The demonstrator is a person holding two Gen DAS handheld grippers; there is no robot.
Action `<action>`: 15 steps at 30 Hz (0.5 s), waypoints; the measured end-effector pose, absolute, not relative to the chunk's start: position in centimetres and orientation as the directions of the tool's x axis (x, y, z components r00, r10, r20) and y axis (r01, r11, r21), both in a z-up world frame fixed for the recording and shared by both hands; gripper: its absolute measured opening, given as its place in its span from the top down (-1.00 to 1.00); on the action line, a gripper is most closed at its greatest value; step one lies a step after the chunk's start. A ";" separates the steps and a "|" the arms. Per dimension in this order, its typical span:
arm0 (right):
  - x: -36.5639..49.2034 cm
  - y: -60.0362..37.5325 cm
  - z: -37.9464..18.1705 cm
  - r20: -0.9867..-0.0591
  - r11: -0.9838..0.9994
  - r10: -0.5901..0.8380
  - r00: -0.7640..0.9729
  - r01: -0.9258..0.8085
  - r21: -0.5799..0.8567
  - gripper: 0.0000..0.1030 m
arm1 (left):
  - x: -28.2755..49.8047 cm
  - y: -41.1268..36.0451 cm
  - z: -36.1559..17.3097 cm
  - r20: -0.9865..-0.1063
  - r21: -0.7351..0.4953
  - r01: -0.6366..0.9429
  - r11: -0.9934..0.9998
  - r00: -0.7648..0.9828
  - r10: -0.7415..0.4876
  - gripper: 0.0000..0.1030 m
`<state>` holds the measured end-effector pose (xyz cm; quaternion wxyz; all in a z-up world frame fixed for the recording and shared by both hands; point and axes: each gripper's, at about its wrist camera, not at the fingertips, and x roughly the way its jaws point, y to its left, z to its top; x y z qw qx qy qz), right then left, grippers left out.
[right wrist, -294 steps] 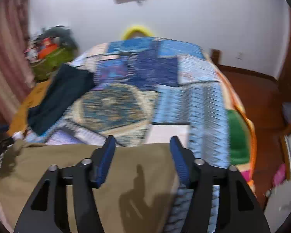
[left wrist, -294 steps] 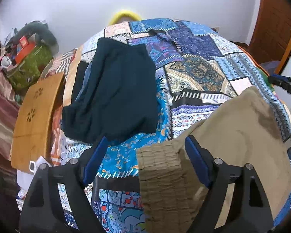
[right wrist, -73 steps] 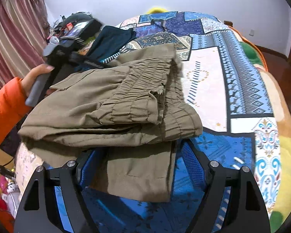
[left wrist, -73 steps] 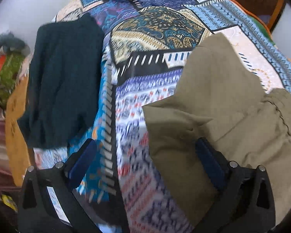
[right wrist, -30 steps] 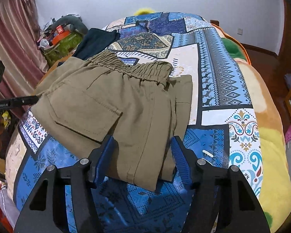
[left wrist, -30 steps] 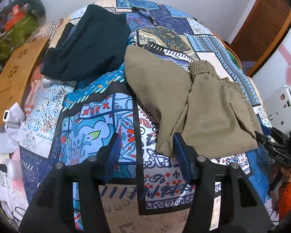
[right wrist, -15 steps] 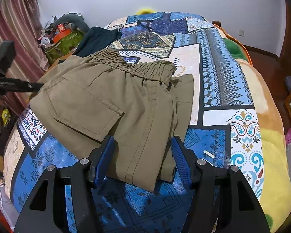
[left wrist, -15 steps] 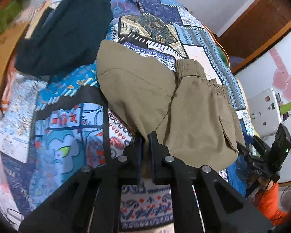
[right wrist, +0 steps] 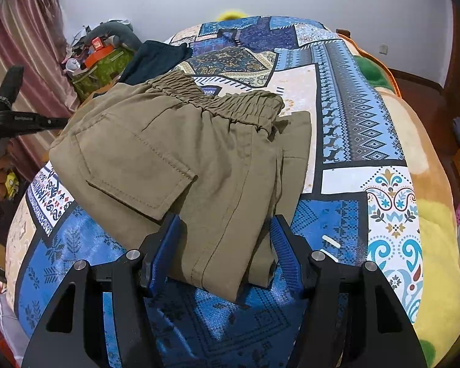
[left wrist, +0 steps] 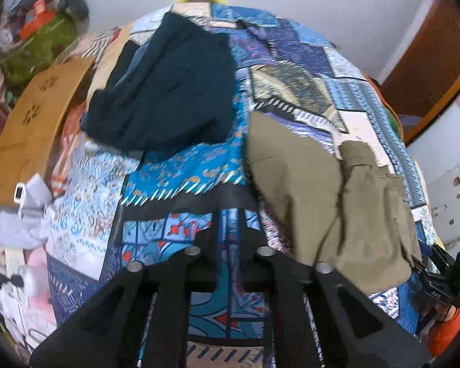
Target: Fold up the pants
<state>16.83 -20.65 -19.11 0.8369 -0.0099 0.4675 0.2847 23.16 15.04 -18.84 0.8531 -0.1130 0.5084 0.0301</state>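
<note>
- Pants (right wrist: 168,165) lie folded on the bedspread (right wrist: 352,107), near edge between the right gripper (right wrist: 225,254) jaws, spread apart, untouched.
- Left gripper (left wrist: 228,230) is off to their left, jaws opening on nothing.

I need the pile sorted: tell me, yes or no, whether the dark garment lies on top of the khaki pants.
No: the dark garment lies apart from the khaki pants, with patterned bedspread between them.

The left gripper (left wrist: 229,224) has let go of the folded khaki pants (left wrist: 331,196) and swung aside (jaws opening, nothing between them).
</note>
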 end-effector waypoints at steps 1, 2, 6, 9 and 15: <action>16.8 -20.6 -19.1 -0.788 0.838 0.467 0.401 -0.486 0.250 -0.10 | 23.4 14.9 -18.7 -0.873 -0.181 -0.153 0.971 0.481 -0.087 0.33; 16.8 -20.7 -19.1 -0.788 0.838 0.467 0.401 -0.486 0.249 -0.10 | 23.8 14.7 -18.7 -0.870 -0.200 -0.143 0.969 0.482 -0.109 0.06; 16.8 -20.7 -19.1 -0.787 0.839 0.466 0.404 -0.484 0.248 -0.10 | 25.8 13.5 -19.8 -0.873 -0.262 -0.122 0.957 0.453 -0.181 -0.04; 16.9 -20.7 -19.1 -0.788 0.839 0.466 0.403 -0.486 0.247 -0.10 | 27.8 12.9 -21.8 -0.885 -0.315 -0.124 0.941 0.396 -0.244 0.06; 17.0 -20.8 -19.2 -0.789 0.836 0.468 0.398 -0.489 0.249 -0.10 | 30.0 14.1 -23.0 -0.872 -0.359 -0.166 0.918 0.410 -0.267 0.69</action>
